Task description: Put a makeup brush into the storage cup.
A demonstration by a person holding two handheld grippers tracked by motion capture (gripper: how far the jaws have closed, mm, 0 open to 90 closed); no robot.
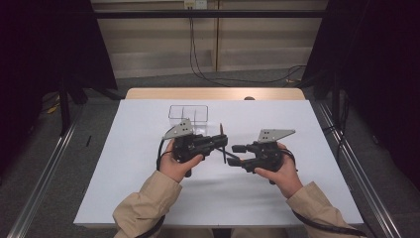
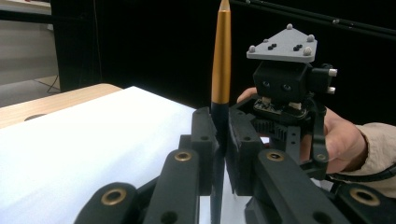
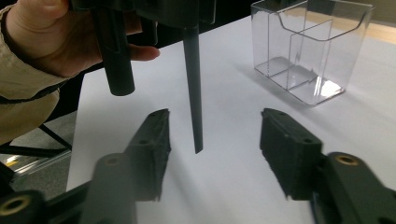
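The right gripper (image 3: pixel 215 154) stands with its jaws apart, nothing pressed between the pads, and the dark lower end of a pen (image 3: pixel 194 88) hangs in the gap between them, a little nearer the one at the view's left, with its tip above the white table sheet (image 3: pixel 224 186). Just beyond those fingers, the left gripper (image 2: pixel 223 140) is clamped on the same pen (image 2: pixel 221 60) at its dark section, so the orange barrel rises above its fingers and the dark end drops below them. The step in hand looks like a handover or a regrip of the pen between the two grippers. To do it well, the right jaws should be centred on the shaft before closing, so that both pads meet it squarely and do not push it sideways out of the left grip; the left fingers ought to hold firm until the right pads bear on the pen. Farther off, past both sets of fingers, a clear divided organiser box (image 3: pixel 310 51) stands empty on the sheet, probably where the pen is meant to go.
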